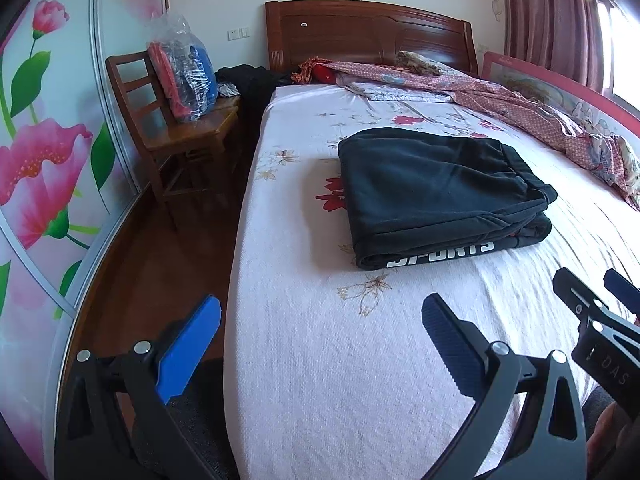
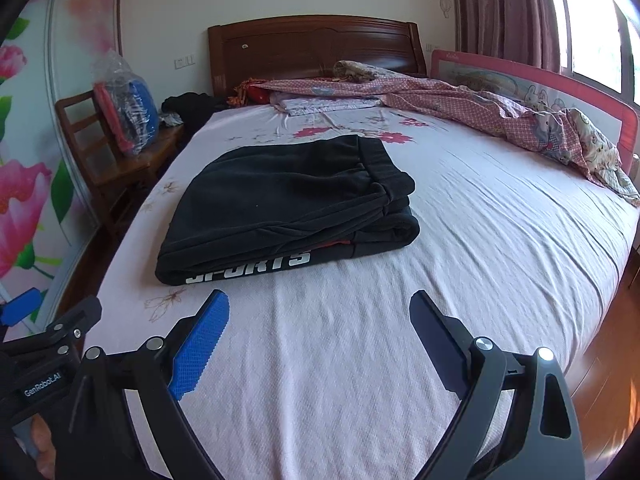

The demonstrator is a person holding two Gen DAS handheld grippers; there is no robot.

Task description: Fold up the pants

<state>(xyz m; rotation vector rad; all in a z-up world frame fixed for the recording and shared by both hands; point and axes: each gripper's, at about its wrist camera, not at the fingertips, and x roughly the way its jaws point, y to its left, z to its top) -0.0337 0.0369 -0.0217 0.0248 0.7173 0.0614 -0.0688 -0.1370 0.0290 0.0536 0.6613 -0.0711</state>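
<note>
Black pants lie folded in a compact stack on the white flowered bed sheet; white "SPORTS" lettering shows on the near edge. They also show in the right wrist view. My left gripper is open and empty, held over the near left part of the bed, short of the pants. My right gripper is open and empty, just in front of the pants' near edge. The right gripper also shows in the left wrist view. The left gripper's fingertips show in the right wrist view.
A pink patterned quilt lies bunched along the far and right side by a pink bed rail. A wooden chair with a plastic bag of clothes stands left of the bed. A wooden headboard is at the back.
</note>
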